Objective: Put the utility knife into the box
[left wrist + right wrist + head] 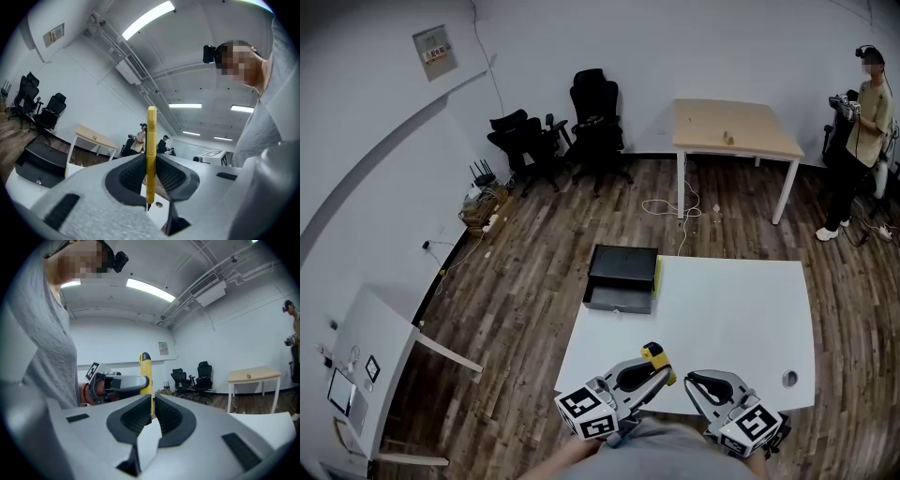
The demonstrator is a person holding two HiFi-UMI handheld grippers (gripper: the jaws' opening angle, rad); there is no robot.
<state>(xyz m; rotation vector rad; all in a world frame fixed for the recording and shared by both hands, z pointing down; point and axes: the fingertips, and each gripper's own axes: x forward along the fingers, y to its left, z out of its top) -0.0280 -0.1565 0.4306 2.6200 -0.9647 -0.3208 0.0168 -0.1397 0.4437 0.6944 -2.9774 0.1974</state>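
Note:
My left gripper (662,371) is shut on a yellow utility knife (654,354), held above the near edge of the white table (731,314). In the left gripper view the knife (151,140) stands edge-on between the jaws of that gripper (151,174). My right gripper (697,380) hangs just to its right, shut on nothing. The right gripper view shows its jaws (153,409) close together, with the knife (145,372) behind them in the left gripper (123,383). The black open box (622,278) sits at the table's far left corner, well away from both grippers.
A round cable hole (789,378) marks the table's near right. Beyond the table are a wooden desk (731,127), black office chairs (581,122), a loose cable (675,206) on the floor and a standing person (861,122).

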